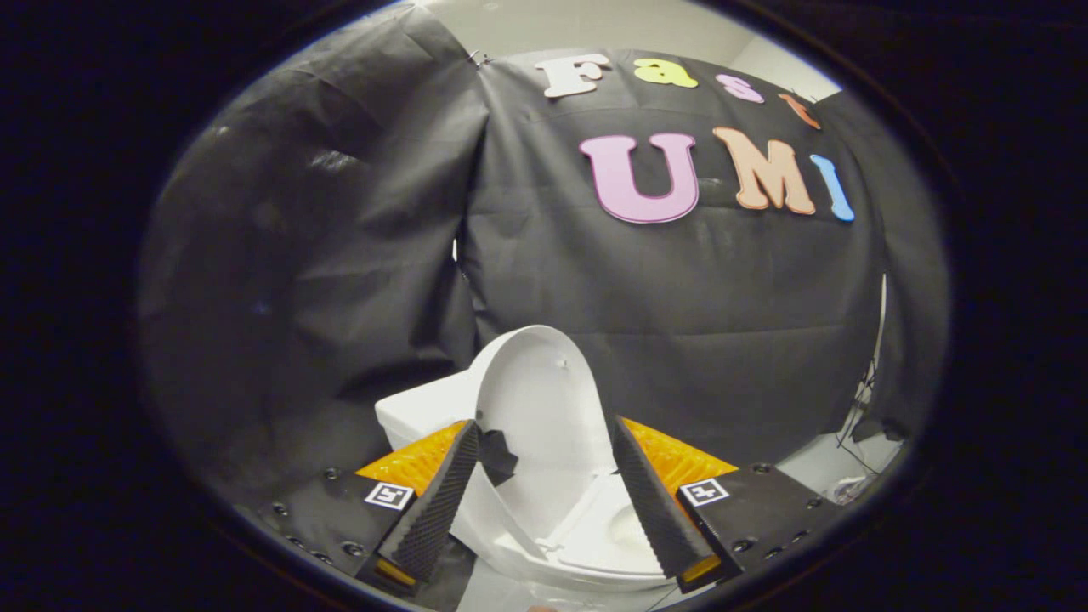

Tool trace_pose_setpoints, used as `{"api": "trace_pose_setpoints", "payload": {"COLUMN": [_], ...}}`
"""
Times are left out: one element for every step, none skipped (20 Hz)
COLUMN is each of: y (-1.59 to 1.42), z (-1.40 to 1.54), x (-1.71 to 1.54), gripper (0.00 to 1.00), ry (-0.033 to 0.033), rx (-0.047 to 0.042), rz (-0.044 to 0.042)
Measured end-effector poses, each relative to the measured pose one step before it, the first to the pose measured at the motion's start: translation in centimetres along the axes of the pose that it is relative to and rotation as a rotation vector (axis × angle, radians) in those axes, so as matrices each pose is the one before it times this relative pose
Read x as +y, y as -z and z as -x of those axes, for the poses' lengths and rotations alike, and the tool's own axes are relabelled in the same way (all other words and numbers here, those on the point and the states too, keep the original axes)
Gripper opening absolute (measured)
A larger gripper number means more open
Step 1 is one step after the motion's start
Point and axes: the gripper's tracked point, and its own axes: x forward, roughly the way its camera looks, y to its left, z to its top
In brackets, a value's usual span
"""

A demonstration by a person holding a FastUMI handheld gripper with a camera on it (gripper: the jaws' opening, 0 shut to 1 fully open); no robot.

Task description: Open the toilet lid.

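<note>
Though upright, lid (544, 399) between parted fingers (438, 501).

Toilet lid (540, 408): white plastic, oval, raised near upright, leaning back toward cistern (421, 412); small black tab at left rim. Toilet (595, 544): white, seat down, bowl exposed.

Toilet lid (544, 399) stands raised between the hand-held gripper (544, 501) fingers; cistern (425, 412) behind; seat (603, 540) below.
</note>
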Motion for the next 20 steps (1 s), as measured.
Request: {"api": "trace_pose_setpoints", "payload": {"y": [-0.091, -0.211, -0.237, -0.188, -0.04, -0.172, -0.142, -0.185, -0.214, -0.338, -0.392, -0.349, -0.051, 0.188, 0.416, 0.434, 0.413, 0.288, 0.388, 0.417], "z": [0.266, 0.293, 0.252, 0.219, 0.155, 0.293, 0.255, 0.237, 0.288, 0.368, 0.3, 0.285, 0.19, 0.149, 0.238, 0.236, 0.35, 0.25, 0.215, 0.174], "x": [-1.013, -1.09, -1.041, -0.87, -0.89, -0.94, -0.776, -0.694, -0.725, -0.649, -0.573, -0.579, -0.667, -0.573, -0.526, -0.687, -0.813, -0.73, -0.597, -0.576], "gripper": [0.98, 0.98, 0.98, 0.98, 0.98, 0.98, 0.98, 0.98, 0.98, 0.98, 0.98, 0.98, 0.98, 0.98, 0.98, 0.98, 0.98, 0.98, 0.98, 0.98], "ry": [0.00813, 0.01154, 0.00935, 0.00423, 0.00781, 0.00773, 0.00363, -0.00107, 0.00382, 0.00145, -0.00072, -0.00026, 0.00222, 0.00083, 0.00114, 0.00606, 0.00744, 0.00475, 0.00302, 0.00257], "rx": [-0.00364, -0.00672, -0.00868, -0.00339, -0.00232, -0.00383, -0.00601, -0.00508, -0.00469, -0.01262, -0.01619, -0.01549, -0.0076, 0.00442, 0.01013, 0.01441, 0.01157, 0.00636, 0.0062, 0.0111], "rz": [0.00308, 0.00156, -0.00182, -0.00443, -0.00209, 0.0017, -0.00088, -0.00112, 0.00242, 0.00635, 0.00241, -0.00279, -0.00599, -0.00567, 0.0008, 0.00736, 0.00891, 0.00684, 0.00391, 0.00228]}}
